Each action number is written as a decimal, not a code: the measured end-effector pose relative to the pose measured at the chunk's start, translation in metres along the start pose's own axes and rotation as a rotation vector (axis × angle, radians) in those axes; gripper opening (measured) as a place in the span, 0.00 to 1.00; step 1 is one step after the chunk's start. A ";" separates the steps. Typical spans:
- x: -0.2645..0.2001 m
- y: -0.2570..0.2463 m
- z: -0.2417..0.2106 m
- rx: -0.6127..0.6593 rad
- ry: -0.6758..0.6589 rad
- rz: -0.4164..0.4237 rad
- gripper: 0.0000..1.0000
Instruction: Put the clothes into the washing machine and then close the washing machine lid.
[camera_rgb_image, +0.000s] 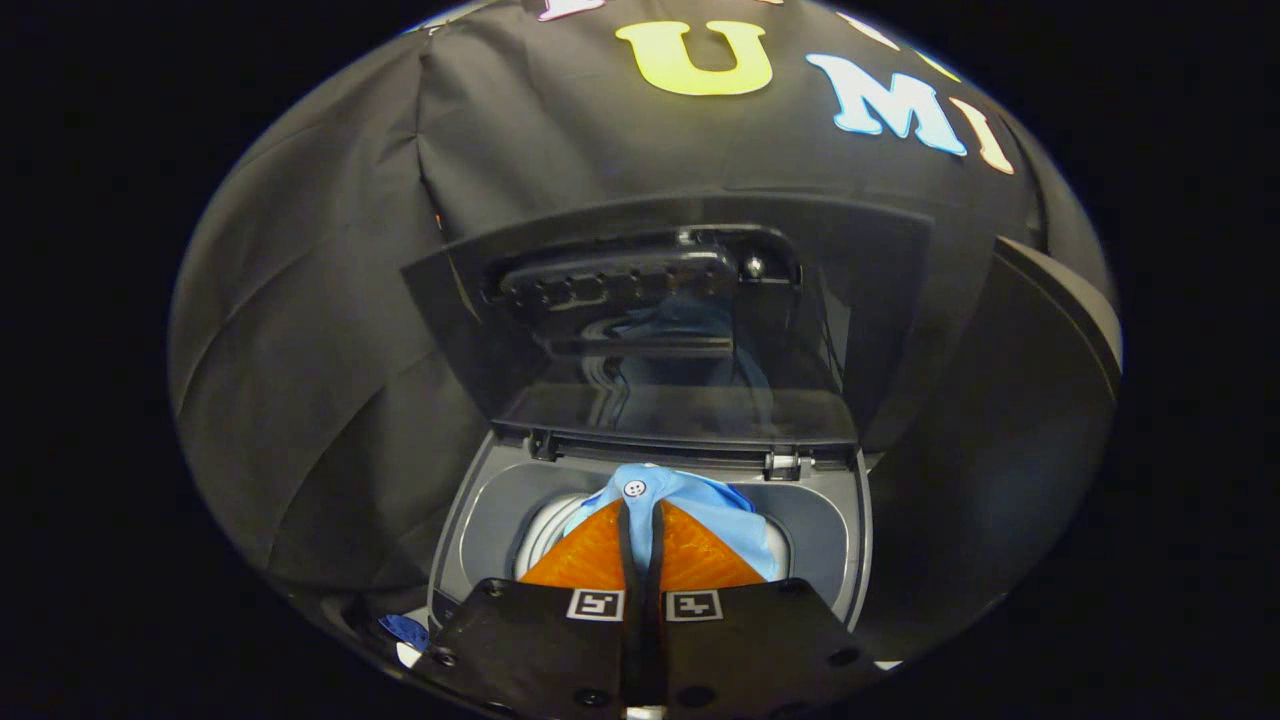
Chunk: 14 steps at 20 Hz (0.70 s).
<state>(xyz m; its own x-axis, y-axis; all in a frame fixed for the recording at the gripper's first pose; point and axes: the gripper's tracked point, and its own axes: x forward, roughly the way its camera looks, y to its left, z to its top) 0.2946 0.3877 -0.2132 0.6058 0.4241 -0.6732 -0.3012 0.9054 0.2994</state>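
Fingers (640, 515) were pressed together on a fold of the light blue garment (700, 500), clamped at their tips. That garment hung over the round drum opening (545, 530) of the top-loading washing machine (480, 520), just ahead of the fingers. Beyond it, the machine's lid (660, 320) stood raised and upright against the booth's black cloth wall (320, 300).

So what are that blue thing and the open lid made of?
The blue thing looks like soft woven cloth, matte: it creases and carries a small button. The gripper is shut on it above the tub. The lid seems smooth dark plastic with a glossy, maybe see-through panel, since it mirrors the blue.
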 end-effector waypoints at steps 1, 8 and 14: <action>0.007 -0.001 -0.003 0.006 0.015 -0.002 0.01; 0.037 -0.003 -0.014 0.001 0.070 -0.013 0.01; 0.052 -0.014 -0.028 0.030 0.115 -0.038 0.05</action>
<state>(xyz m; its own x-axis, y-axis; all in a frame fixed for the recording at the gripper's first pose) 0.3099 0.3965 -0.2713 0.5271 0.3862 -0.7570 -0.2563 0.9215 0.2918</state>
